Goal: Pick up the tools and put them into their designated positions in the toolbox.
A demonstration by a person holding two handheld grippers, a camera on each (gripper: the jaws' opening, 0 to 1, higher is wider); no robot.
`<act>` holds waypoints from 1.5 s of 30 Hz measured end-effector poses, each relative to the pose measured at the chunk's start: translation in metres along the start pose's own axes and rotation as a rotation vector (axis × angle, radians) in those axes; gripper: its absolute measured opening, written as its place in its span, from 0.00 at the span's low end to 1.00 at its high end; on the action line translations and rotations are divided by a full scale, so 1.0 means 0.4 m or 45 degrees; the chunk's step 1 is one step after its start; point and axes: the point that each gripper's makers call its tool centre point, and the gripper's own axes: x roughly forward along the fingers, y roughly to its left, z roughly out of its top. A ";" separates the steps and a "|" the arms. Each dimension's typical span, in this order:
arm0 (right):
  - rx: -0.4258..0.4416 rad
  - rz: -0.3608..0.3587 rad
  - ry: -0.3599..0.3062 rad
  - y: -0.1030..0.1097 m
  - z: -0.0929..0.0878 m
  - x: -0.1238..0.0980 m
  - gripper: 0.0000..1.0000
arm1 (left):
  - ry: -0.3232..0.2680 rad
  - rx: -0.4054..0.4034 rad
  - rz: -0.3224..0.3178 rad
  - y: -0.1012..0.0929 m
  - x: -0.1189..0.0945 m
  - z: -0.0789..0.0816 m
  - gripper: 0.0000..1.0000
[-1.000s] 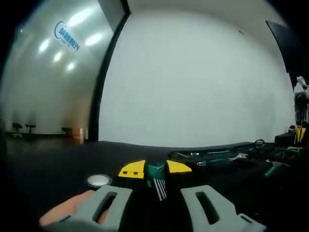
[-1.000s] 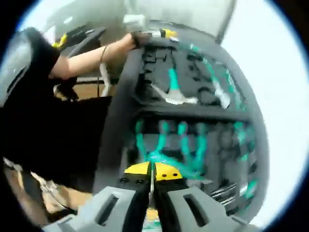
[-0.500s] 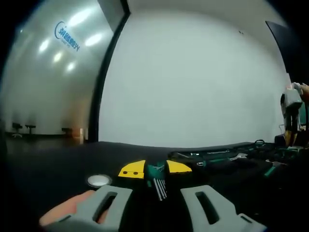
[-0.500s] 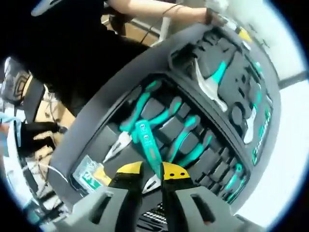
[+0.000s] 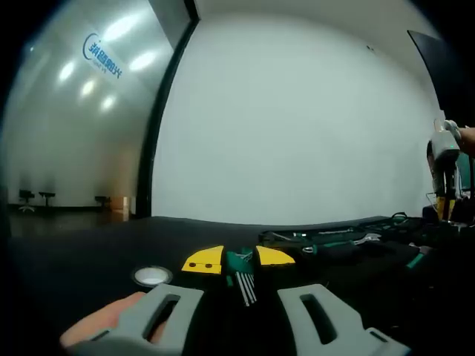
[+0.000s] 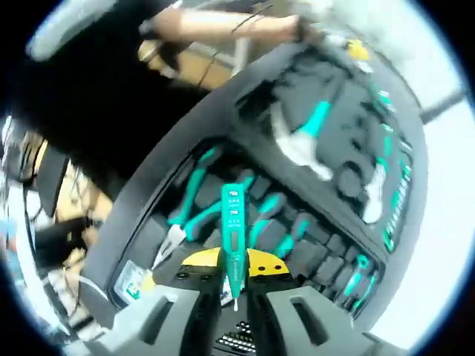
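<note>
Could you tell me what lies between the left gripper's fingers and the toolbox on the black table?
In the left gripper view, the left gripper holds a green hex key set; beyond it only bare black table stretches to the toolbox.

The left gripper view is evenly lit and fairly sharp: a pale wall (image 5: 297,119) glows softly, while a glossy panel (image 5: 74,111) on the left carries oval glare spots from what are probably ceiling lamps. The dark table (image 5: 89,252) swallows detail and stays dim. Straight lines bow strongly toward the edges. The right gripper view is harsher and smeared by motion blur, worst along the top, where an arm (image 6: 223,26) and bright background wash out. The toolbox (image 6: 326,170) is softly focused, its black foam losing shadow detail.
</note>
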 end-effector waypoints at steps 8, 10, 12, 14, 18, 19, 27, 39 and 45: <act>0.369 -0.166 -0.002 -0.139 -0.054 -0.025 0.09 | 0.002 0.000 -0.001 -0.002 -0.001 0.000 0.14; 0.490 -0.203 0.014 -0.173 -0.077 -0.020 0.09 | 0.001 0.000 -0.001 -0.002 0.000 0.000 0.14; 0.565 -0.223 0.047 -0.190 -0.100 -0.011 0.09 | 0.000 -0.003 -0.001 -0.001 0.000 0.001 0.14; 0.572 -0.250 0.072 -0.209 -0.118 -0.004 0.09 | 0.000 -0.003 -0.002 -0.002 -0.001 0.000 0.14; 0.640 -0.254 0.070 -0.229 -0.130 0.002 0.09 | 0.001 0.002 -0.003 -0.001 0.001 -0.002 0.14; 0.646 -0.252 0.073 -0.230 -0.132 0.004 0.09 | 0.001 0.002 -0.004 -0.001 0.001 -0.002 0.14; 0.671 -0.207 0.132 -0.227 -0.156 0.035 0.09 | -0.004 0.003 -0.004 -0.003 -0.001 0.001 0.14; 0.643 -0.163 0.178 -0.253 -0.167 0.059 0.09 | -0.005 0.002 -0.005 -0.003 -0.001 0.001 0.14; 0.665 -0.192 0.102 -0.270 -0.156 0.054 0.09 | -0.004 0.005 -0.006 -0.006 -0.001 0.002 0.14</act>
